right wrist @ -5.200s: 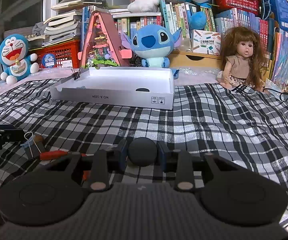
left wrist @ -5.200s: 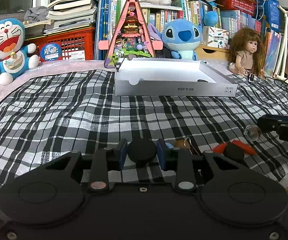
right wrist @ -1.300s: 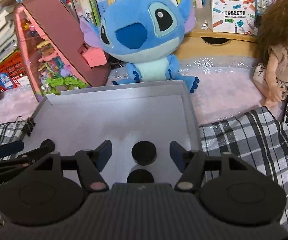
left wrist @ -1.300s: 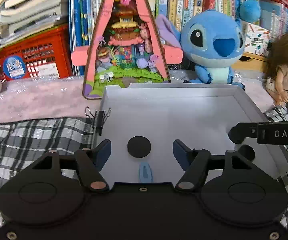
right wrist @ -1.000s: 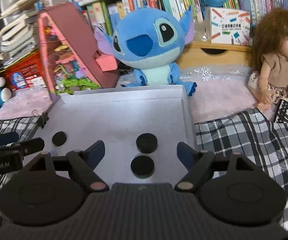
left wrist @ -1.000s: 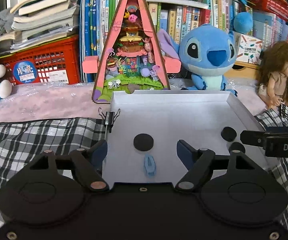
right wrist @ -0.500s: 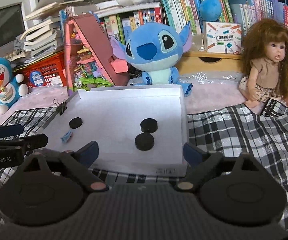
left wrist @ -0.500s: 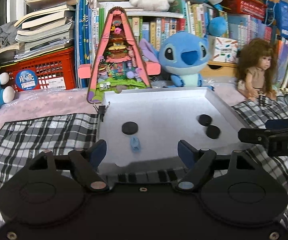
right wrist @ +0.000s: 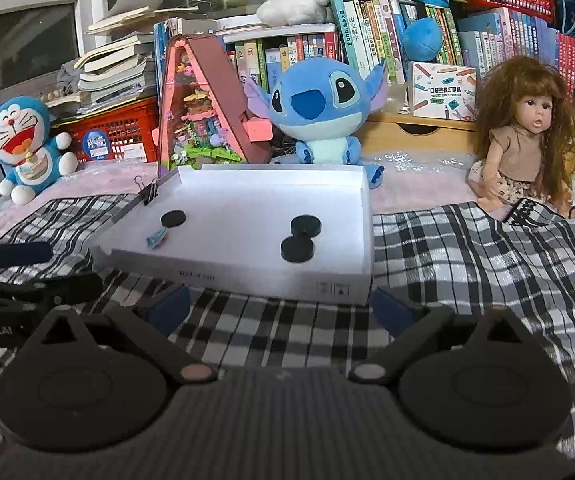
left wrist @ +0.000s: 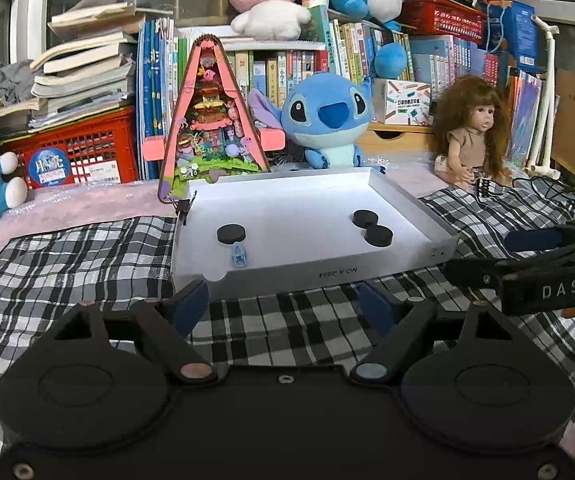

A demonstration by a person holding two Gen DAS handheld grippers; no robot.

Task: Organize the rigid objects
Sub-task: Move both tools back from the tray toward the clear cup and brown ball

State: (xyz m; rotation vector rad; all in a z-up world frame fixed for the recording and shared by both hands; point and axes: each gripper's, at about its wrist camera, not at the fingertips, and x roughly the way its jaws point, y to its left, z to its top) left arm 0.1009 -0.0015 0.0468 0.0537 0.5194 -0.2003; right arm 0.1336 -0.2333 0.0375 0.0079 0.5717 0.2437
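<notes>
A shallow white cardboard box (left wrist: 415, 208) sits on a black and white checked cloth (left wrist: 71, 256). Inside it lie three flat round black discs: one on the left (left wrist: 231, 234) and two touching on the right (left wrist: 378, 236). A small light blue clip (left wrist: 238, 255) lies just beside the left disc. The left gripper (left wrist: 283, 306) and the right gripper (right wrist: 279, 308) are both opening wide over the cloth in front of the box, with nothing between their jaws.

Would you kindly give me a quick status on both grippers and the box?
Left gripper opening, right gripper opening, both empty. White box holds three black discs and a blue clip. Nothing in the way.
</notes>
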